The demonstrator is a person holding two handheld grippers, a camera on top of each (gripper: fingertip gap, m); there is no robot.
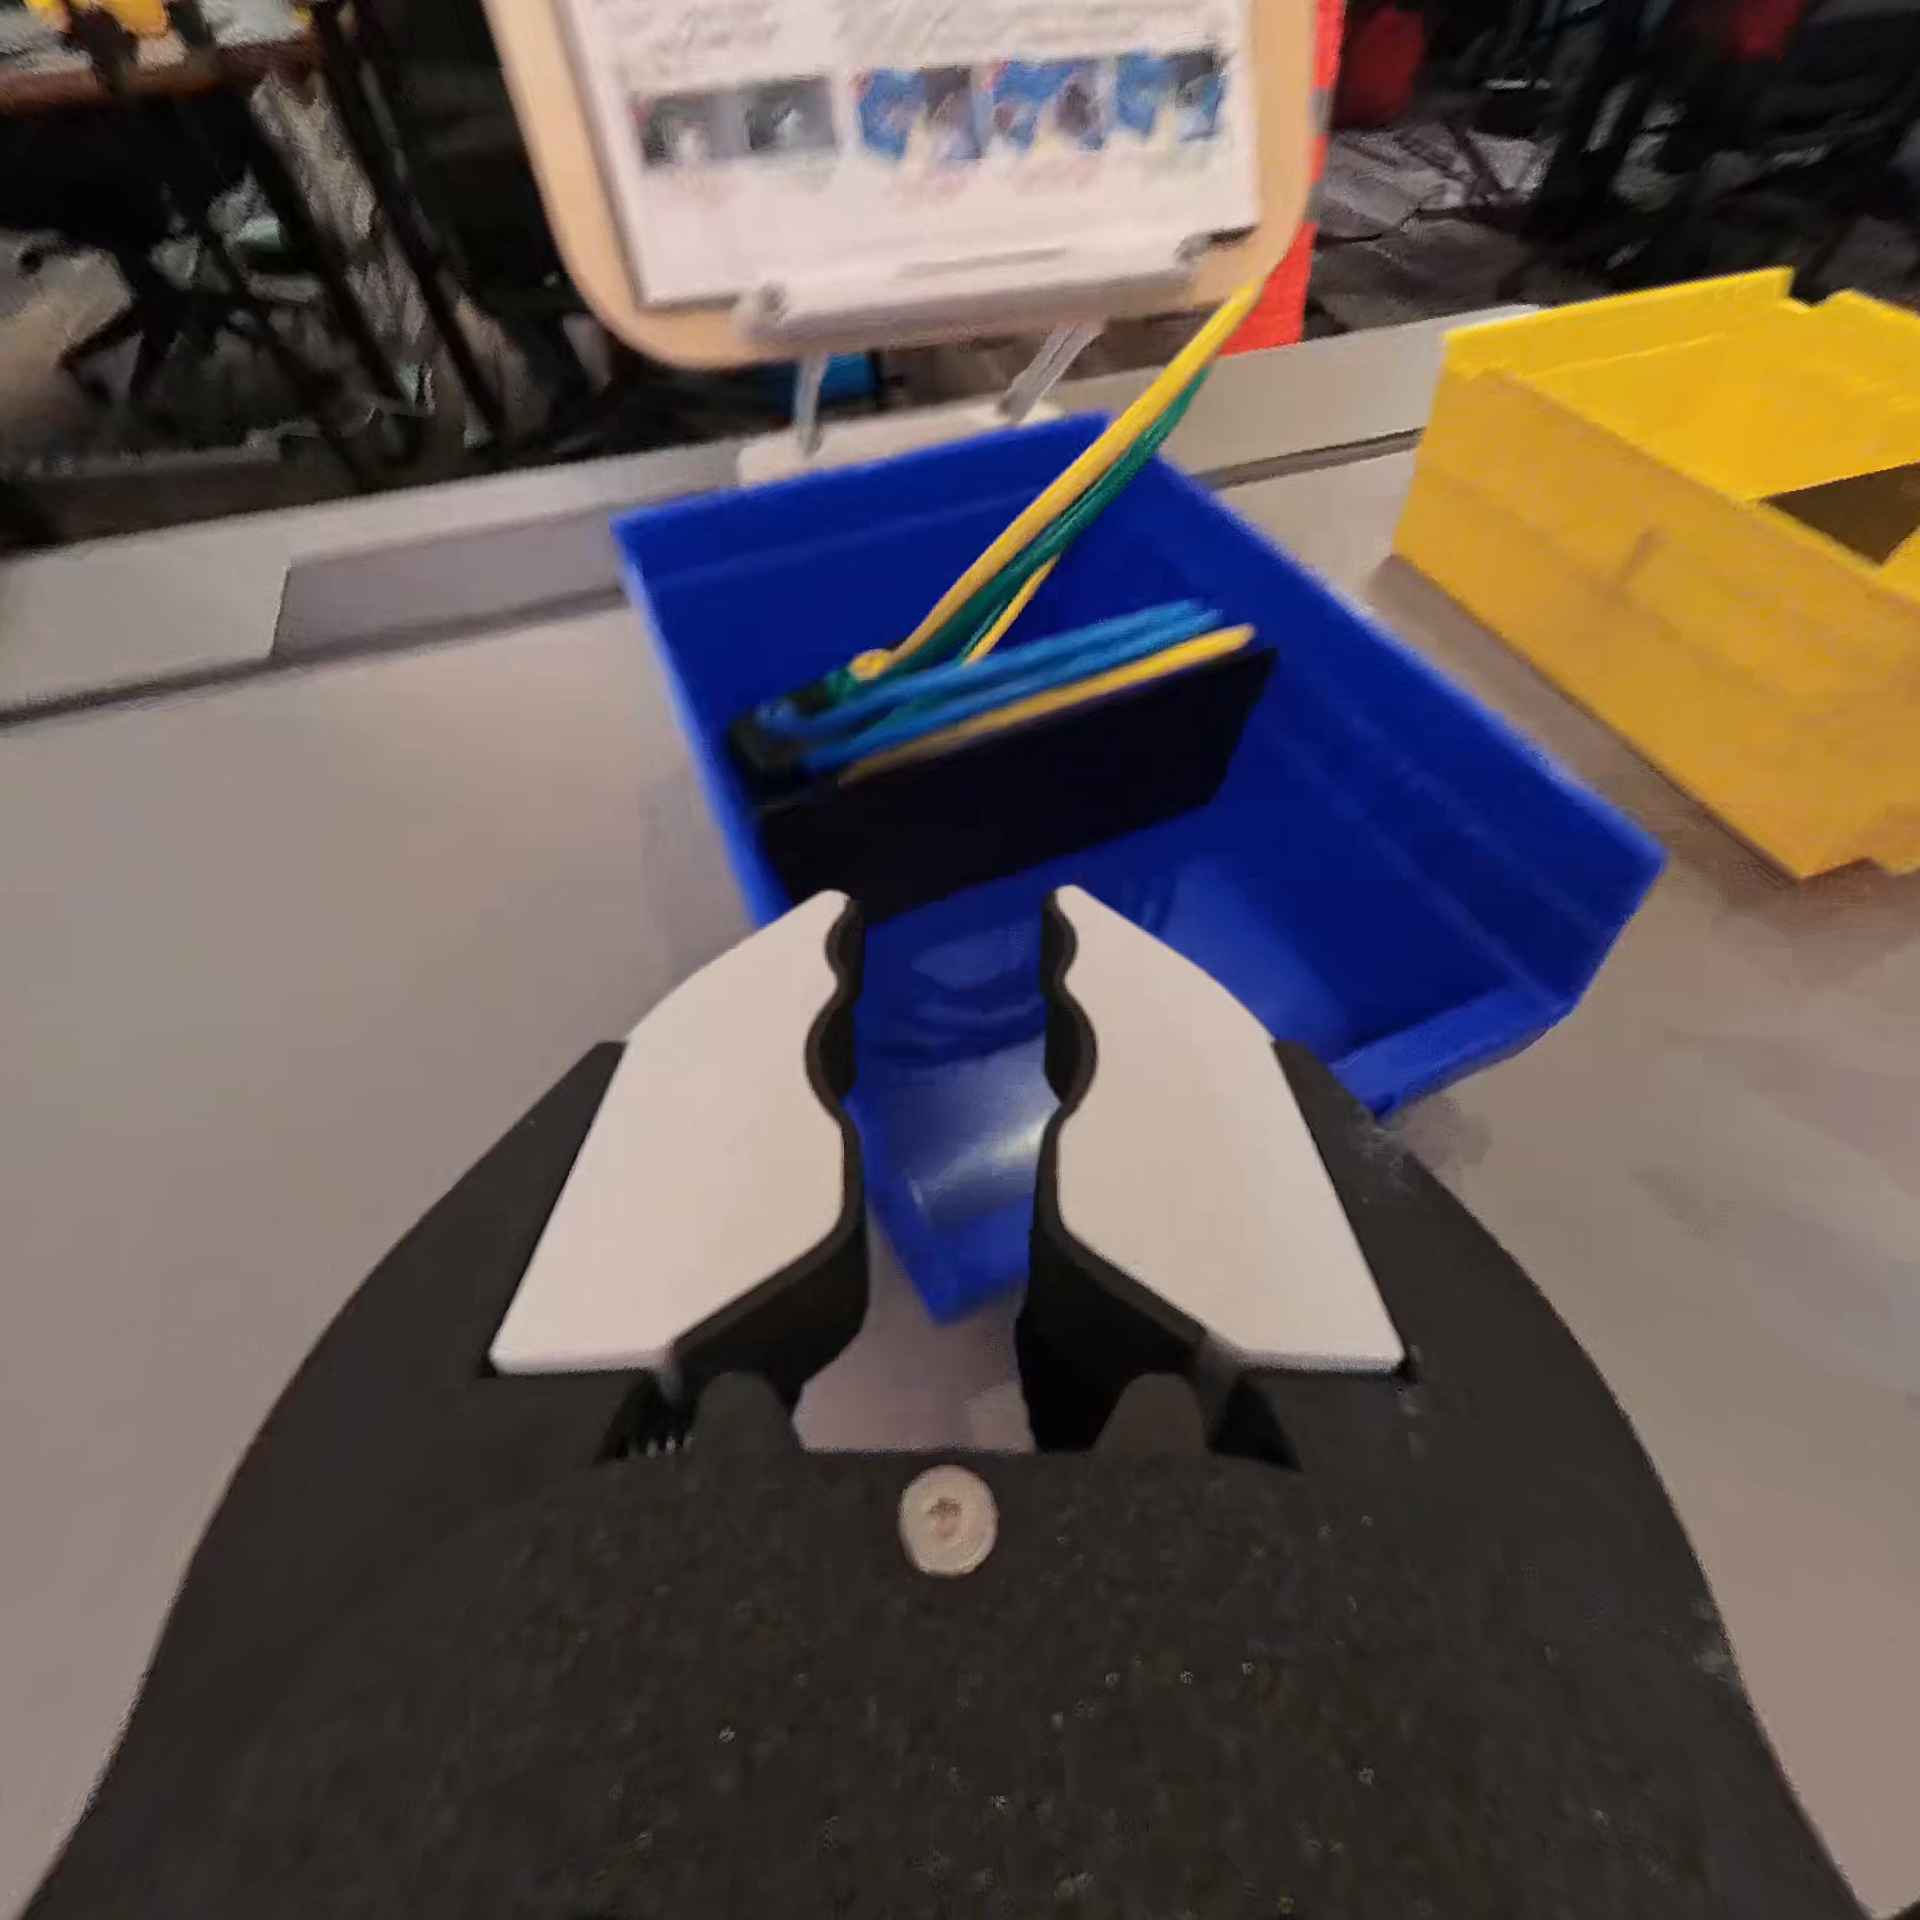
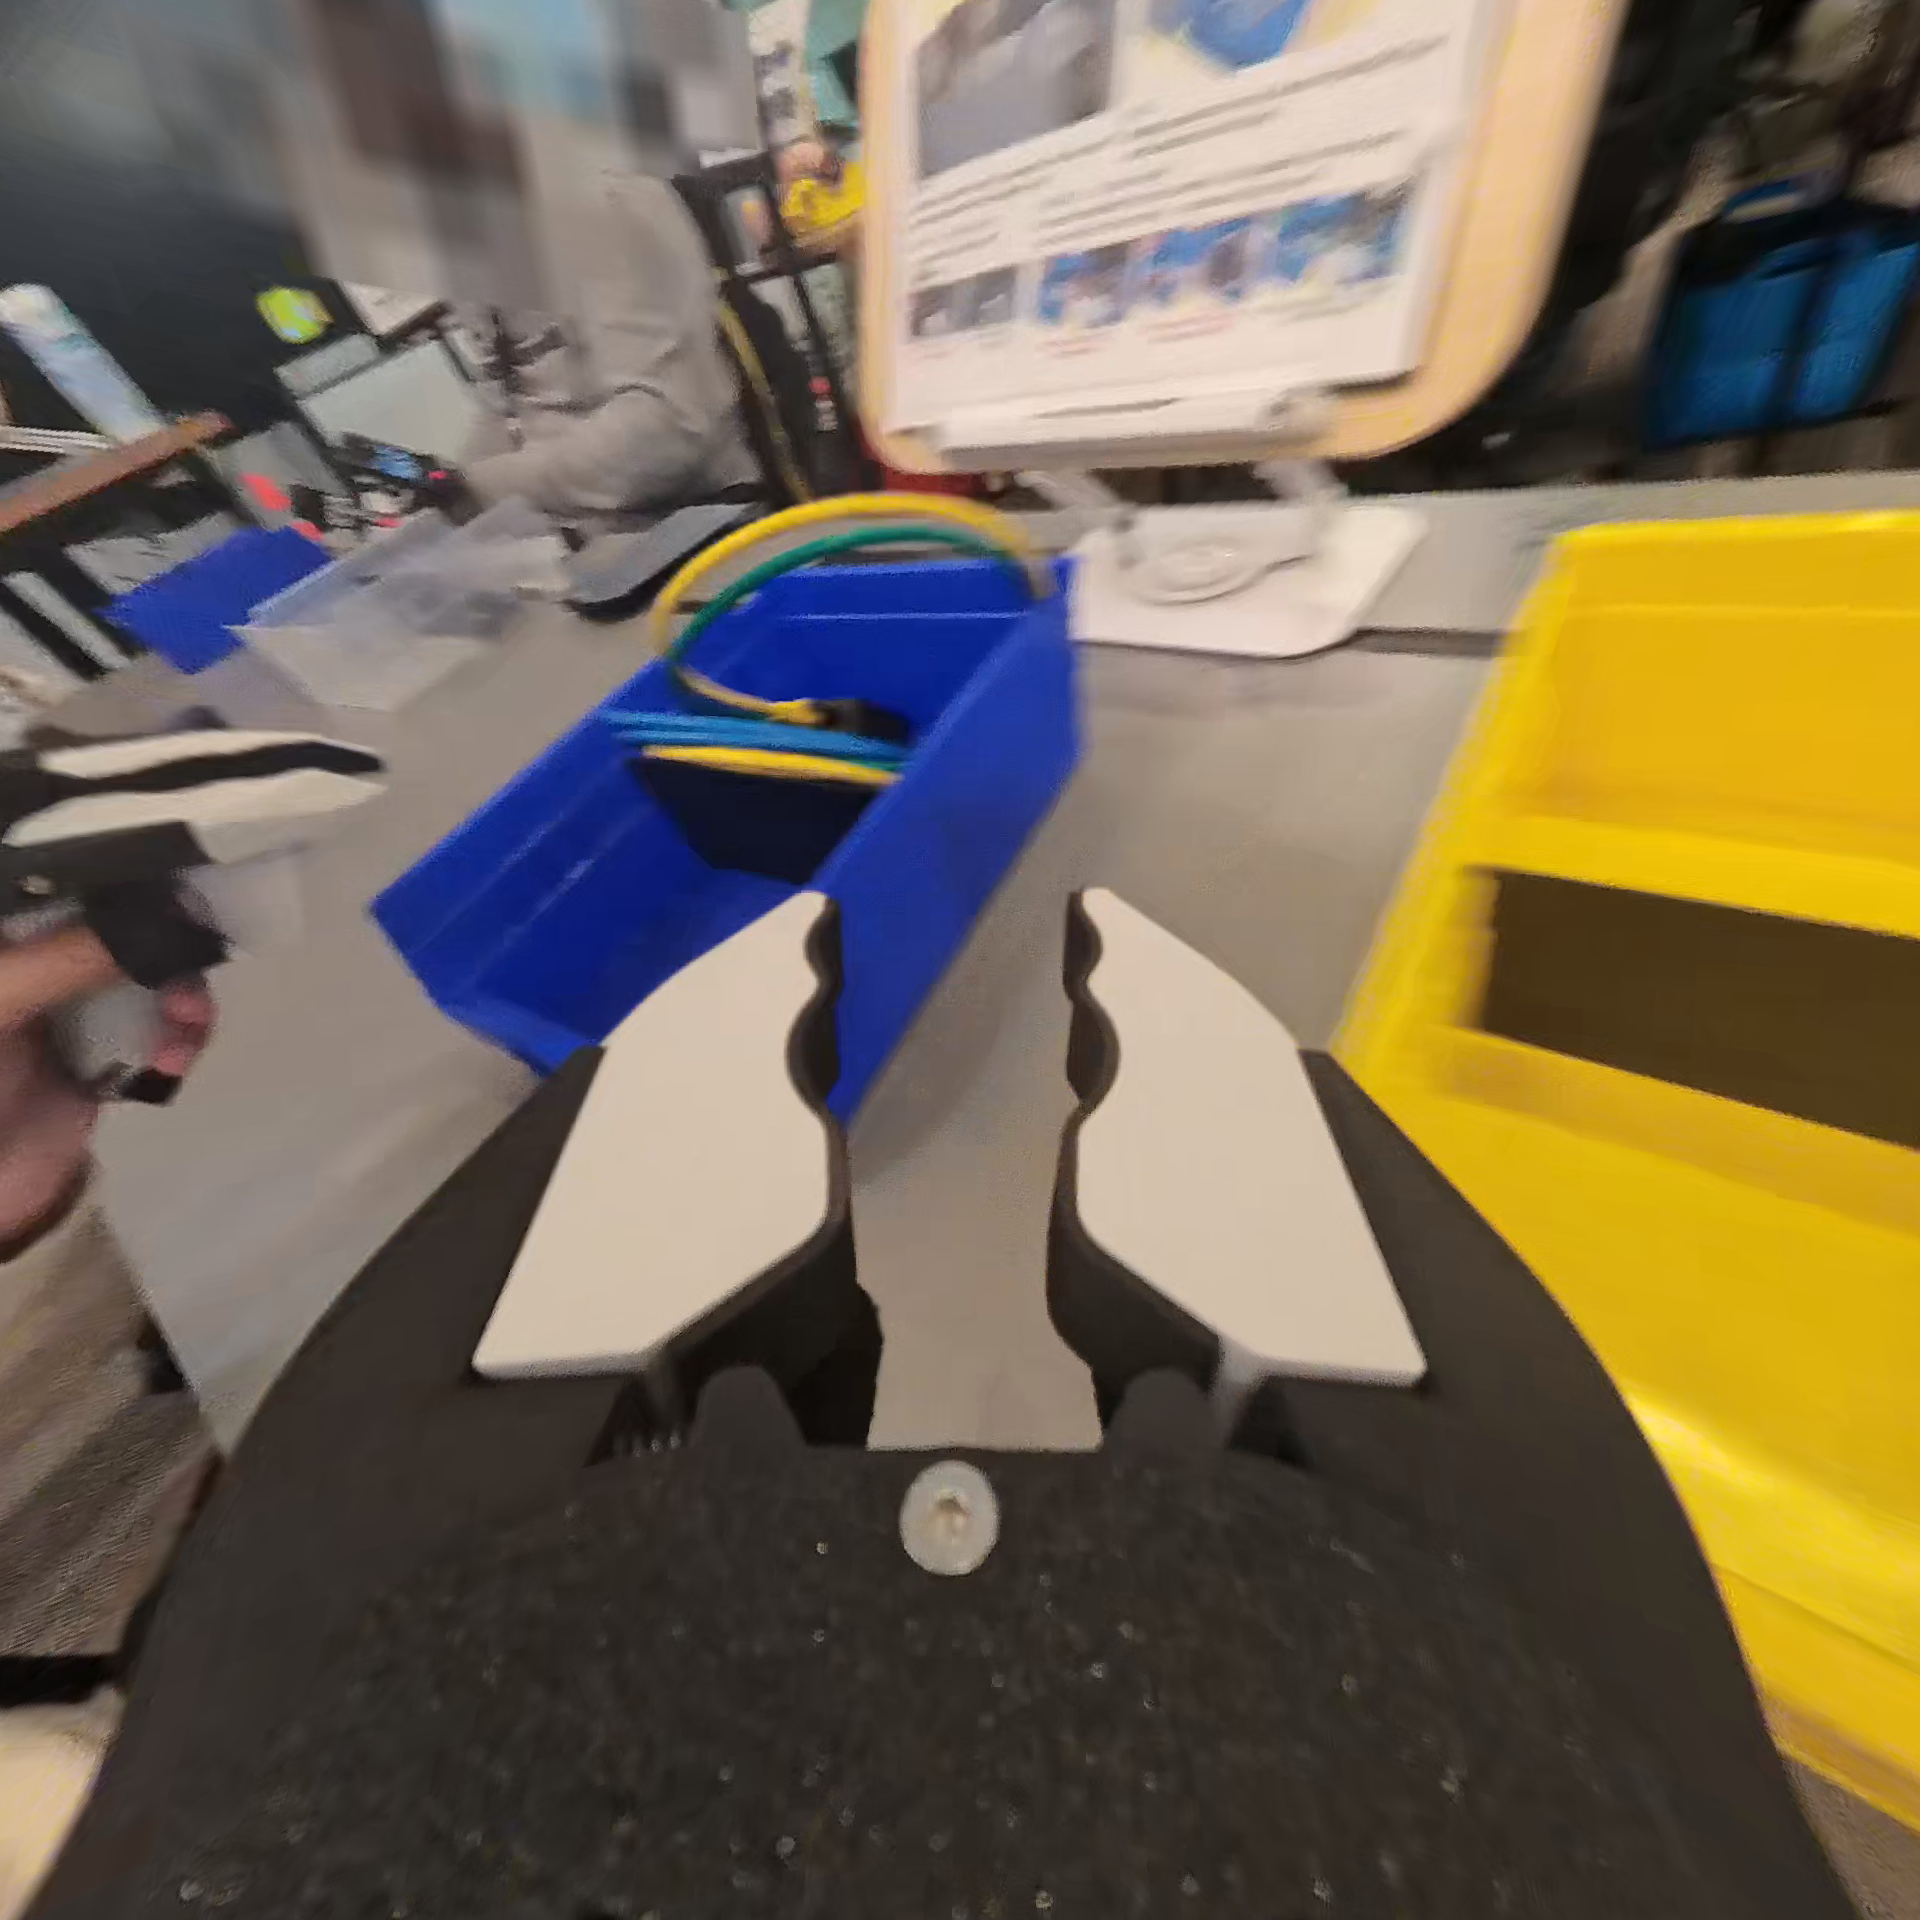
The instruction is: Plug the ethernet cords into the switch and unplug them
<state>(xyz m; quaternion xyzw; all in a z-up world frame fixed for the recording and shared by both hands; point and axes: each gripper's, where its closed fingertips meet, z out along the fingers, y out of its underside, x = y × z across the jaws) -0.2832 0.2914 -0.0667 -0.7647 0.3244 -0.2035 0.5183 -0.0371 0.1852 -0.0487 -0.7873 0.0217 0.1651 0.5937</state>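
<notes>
A black switch [image 1: 997, 800] leans tilted inside a blue bin [image 1: 1382, 831]. Blue, yellow and green ethernet cords [image 1: 1049, 675] lie along its top edge, and a yellow and a green cord arc up and out over the bin's far side. My left gripper [image 1: 951, 909] is open and empty, its tips just short of the switch. My right gripper [image 2: 951, 914] is open and empty, just outside the blue bin [image 2: 945, 790], with the switch [image 2: 758, 821] and cords [image 2: 769, 743] beyond it. The left gripper [image 2: 343, 774] also shows at the left of the right wrist view.
A yellow bin [image 1: 1662, 582] stands to the right of the blue one, close beside my right gripper [image 2: 1683, 1091]. A board with printed sheets on a white stand [image 1: 914, 156] rises behind the bins. A hand [image 2: 94, 1018] holds the left gripper. The grey table [image 1: 312, 987] spreads to the left.
</notes>
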